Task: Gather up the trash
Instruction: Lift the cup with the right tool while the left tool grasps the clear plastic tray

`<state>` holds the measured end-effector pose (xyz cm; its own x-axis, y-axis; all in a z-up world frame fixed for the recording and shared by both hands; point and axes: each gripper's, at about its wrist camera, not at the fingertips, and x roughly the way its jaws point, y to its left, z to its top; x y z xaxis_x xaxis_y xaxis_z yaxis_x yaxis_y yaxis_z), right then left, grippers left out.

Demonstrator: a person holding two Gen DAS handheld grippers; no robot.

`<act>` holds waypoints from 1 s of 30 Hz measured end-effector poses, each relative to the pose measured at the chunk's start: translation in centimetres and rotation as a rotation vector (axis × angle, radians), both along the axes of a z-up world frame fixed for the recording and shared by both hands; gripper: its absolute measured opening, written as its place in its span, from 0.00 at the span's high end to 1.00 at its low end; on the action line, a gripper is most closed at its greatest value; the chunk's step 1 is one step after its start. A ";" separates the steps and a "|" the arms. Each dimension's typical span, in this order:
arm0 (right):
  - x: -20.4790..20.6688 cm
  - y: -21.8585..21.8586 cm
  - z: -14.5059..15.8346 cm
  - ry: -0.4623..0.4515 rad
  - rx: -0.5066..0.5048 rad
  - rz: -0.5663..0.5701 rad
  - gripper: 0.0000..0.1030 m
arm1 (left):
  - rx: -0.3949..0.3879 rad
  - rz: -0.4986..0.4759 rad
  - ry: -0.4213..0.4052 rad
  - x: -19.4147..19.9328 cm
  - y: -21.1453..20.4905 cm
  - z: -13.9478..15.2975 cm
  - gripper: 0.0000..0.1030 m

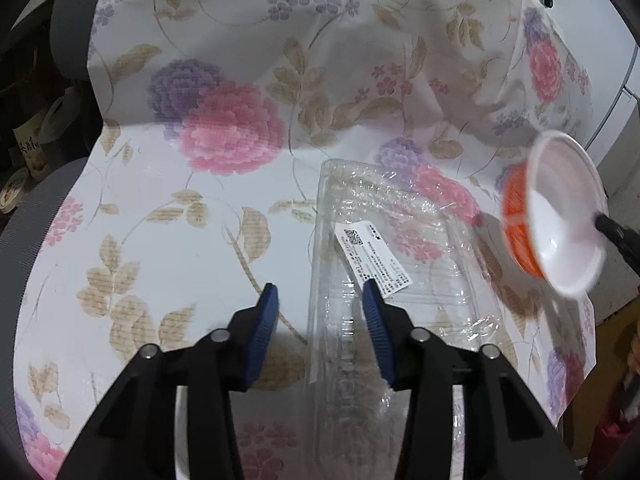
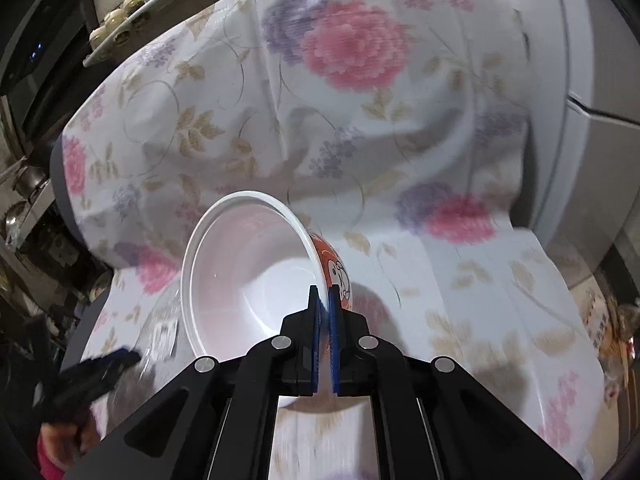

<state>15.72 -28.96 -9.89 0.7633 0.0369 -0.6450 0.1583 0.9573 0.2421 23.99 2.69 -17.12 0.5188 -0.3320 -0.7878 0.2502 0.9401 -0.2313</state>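
The right hand-held gripper is clamped on the rim of the bowl, which hangs tilted off the surface, mouth turned left. The clear tray lies flat on the flowered cloth, just ahead of the left hand-held gripper. This gripper's jaws stand partly apart, straddling the tray's near left edge without pressing it. The tray's long axis runs near to far, roughly along that gripper's line, so the left is nearer.

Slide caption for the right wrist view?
Right gripper shut on the tilted instant-noodle bowl's rim above the floral cloth.
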 end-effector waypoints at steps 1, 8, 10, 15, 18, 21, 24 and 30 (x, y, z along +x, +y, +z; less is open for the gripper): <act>-1.1 -0.1 -0.1 0.006 -0.005 -0.003 0.96 | 0.001 -0.007 0.005 0.1 -0.1 -0.2 0.65; -4.6 -0.7 -0.5 0.022 0.007 -0.014 0.96 | 0.020 -0.034 0.023 -0.2 -1.0 -1.1 0.90; -5.1 -0.7 -0.5 0.018 0.011 -0.019 0.96 | -0.009 -0.030 0.023 -0.9 -0.8 -0.6 0.93; -6.5 -0.7 0.0 -0.010 0.034 -0.025 0.96 | -0.076 -0.008 -0.068 -4.8 -0.3 2.8 0.96; -8.0 -0.6 0.7 -0.038 0.042 -0.025 0.96 | -0.089 -0.005 -0.138 -7.4 -0.5 5.3 0.96; -10.2 -0.9 1.4 -0.066 0.051 -0.037 0.96 | -0.100 0.001 -0.212 -10.4 -1.1 8.0 0.96; -12.9 -1.9 2.0 -0.083 0.050 -0.065 0.96 | -0.098 0.015 -0.266 -12.4 -2.0 9.7 0.96; -19.3 -5.1 1.5 -0.080 0.047 -0.169 0.96 | -0.100 -0.029 -0.298 -15.5 -4.5 10.7 0.96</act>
<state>-3.53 -34.09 -8.38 0.8103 -0.0670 -0.5822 0.2939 0.9060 0.3047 8.54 -1.76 -6.41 0.7113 -0.4181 -0.5651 0.3472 0.9079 -0.2348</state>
